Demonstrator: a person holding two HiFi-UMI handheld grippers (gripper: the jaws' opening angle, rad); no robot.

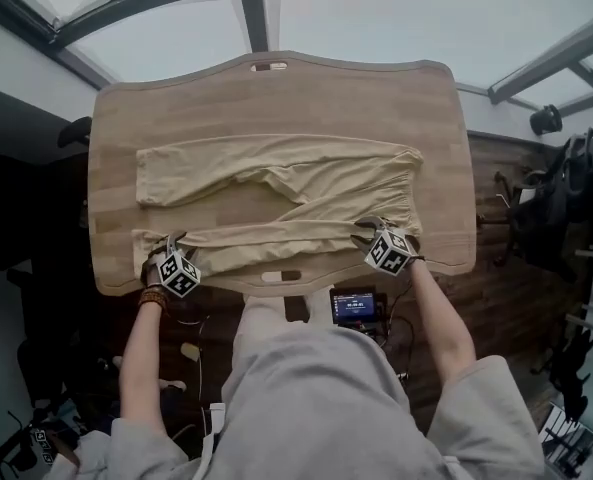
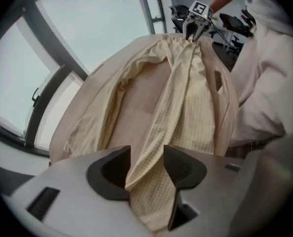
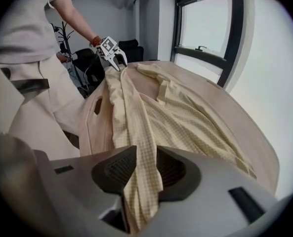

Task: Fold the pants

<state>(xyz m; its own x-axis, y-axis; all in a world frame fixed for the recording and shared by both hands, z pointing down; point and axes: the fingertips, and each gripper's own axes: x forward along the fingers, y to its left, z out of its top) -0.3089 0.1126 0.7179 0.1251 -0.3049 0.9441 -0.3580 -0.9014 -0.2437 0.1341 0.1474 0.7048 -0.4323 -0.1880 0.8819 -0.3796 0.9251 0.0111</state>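
Pale yellow checked pants (image 1: pixel 286 183) lie spread on the wooden table (image 1: pixel 276 93), waistband at the right, two legs running left. My left gripper (image 1: pixel 164 250) is at the cuff of the near leg by the front edge. In the left gripper view its jaws (image 2: pixel 146 164) stand apart with the cuff cloth (image 2: pixel 151 181) lying loosely between them. My right gripper (image 1: pixel 374 232) is at the near waistband corner. In the right gripper view its jaws (image 3: pixel 145 169) are parted with a fold of cloth (image 3: pixel 141 181) hanging between the pads.
The near leg lies close to the table's front edge, beside a slot (image 1: pixel 279 276). A small lit screen (image 1: pixel 356 306) sits below that edge. A dark chair (image 1: pixel 16 218) stands at the left and black equipment (image 1: pixel 546 208) at the right. Windows line the far side.
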